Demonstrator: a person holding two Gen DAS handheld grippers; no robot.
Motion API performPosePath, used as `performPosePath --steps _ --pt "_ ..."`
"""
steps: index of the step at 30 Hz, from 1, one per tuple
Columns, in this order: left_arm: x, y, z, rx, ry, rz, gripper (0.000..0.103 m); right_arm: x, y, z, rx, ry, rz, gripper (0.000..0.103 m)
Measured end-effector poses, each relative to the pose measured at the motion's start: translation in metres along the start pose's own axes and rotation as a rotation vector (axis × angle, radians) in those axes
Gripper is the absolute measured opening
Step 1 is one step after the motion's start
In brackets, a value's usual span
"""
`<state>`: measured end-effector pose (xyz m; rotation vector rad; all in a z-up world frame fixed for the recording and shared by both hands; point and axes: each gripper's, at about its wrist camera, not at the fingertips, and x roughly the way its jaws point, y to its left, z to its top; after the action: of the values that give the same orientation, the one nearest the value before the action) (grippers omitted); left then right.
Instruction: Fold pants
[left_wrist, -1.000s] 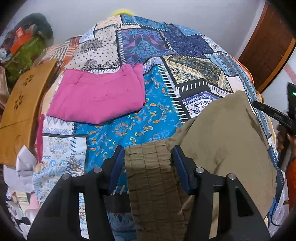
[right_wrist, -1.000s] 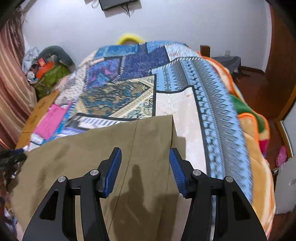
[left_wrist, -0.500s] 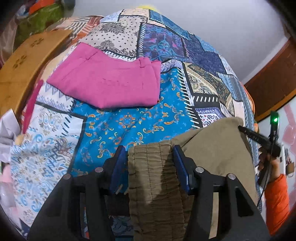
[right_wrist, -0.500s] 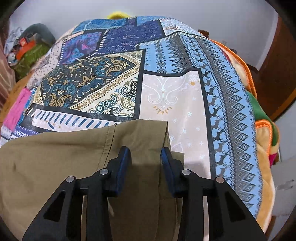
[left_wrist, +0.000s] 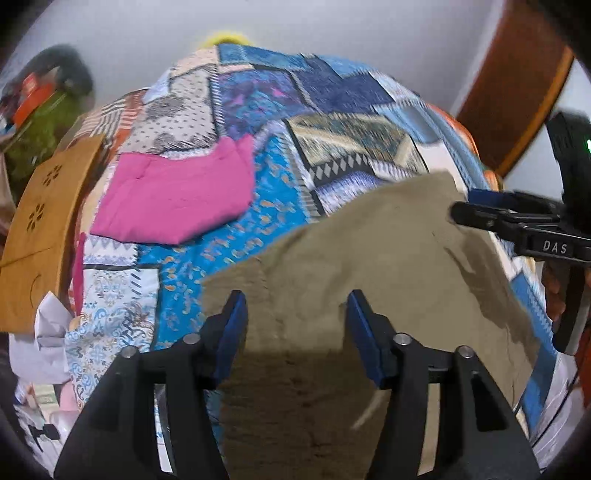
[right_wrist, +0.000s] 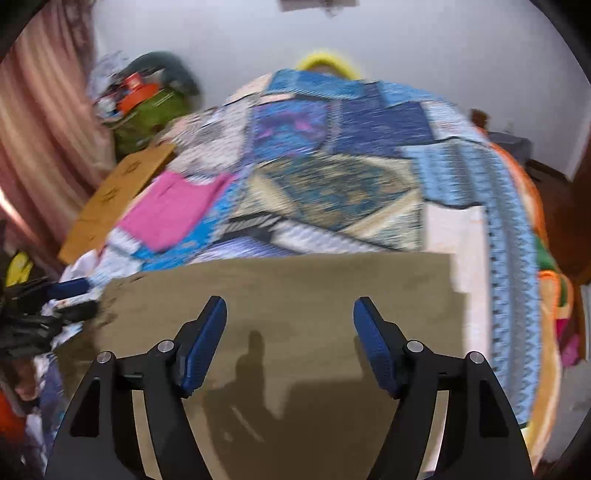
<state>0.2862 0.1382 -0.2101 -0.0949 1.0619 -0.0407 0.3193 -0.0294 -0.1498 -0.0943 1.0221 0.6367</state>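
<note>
The olive pants (left_wrist: 369, 266) lie folded on the patchwork bedspread (left_wrist: 273, 206), with a straight far edge in the right wrist view (right_wrist: 295, 284). My left gripper (left_wrist: 295, 306) hovers over their left end, its jaws opening, and the blue pads do not press on the cloth. My right gripper (right_wrist: 290, 325) hangs over the right end with its jaws opening too and nothing pinched. Each gripper shows in the other's view: the right gripper (left_wrist: 469, 205) at the far right corner of the pants, the left gripper (right_wrist: 74, 299) at the left edge.
Folded pink pants (left_wrist: 177, 199) lie further back on the bed. A wooden board (left_wrist: 40, 229) leans at the bed's left side, with clutter and a green bag (right_wrist: 147, 118) behind it. A person's hand (left_wrist: 554, 291) holds the right gripper. The bed's orange edge (right_wrist: 532, 192) falls away on the right.
The left gripper let go of the gathered waistband and drew back. The right gripper closed on the pants' edge, then opened wide and pulled away. The pants now lie flat.
</note>
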Motion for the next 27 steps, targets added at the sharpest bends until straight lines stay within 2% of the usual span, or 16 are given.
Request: performPosePath --steps 4,7,10,12,19,27 --pt "0.016 -0.009 -0.011 0.036 0.047 0.035 0.064 0.03 0.028 -0.01 -0.049 0.095 0.024 0.068" --pt "0.014 -0.016 -0.021 0.095 0.024 0.1 0.071 0.049 0.039 -0.033 -0.096 0.194 0.02 0.068" --pt "0.007 -0.016 -0.03 0.107 0.007 0.1 0.073 0.038 0.039 -0.049 -0.122 0.17 -0.001 0.074" --pt "0.002 -0.012 -0.036 0.09 0.007 0.092 0.077 0.029 0.035 -0.056 -0.122 0.176 -0.001 0.074" --pt "-0.021 -0.007 -0.061 0.056 -0.025 0.088 0.079 -0.004 0.02 -0.091 -0.089 0.162 -0.027 0.075" --pt "-0.043 -0.007 -0.082 0.04 -0.023 0.09 0.08 -0.038 0.011 -0.132 -0.032 0.135 -0.056 0.075"
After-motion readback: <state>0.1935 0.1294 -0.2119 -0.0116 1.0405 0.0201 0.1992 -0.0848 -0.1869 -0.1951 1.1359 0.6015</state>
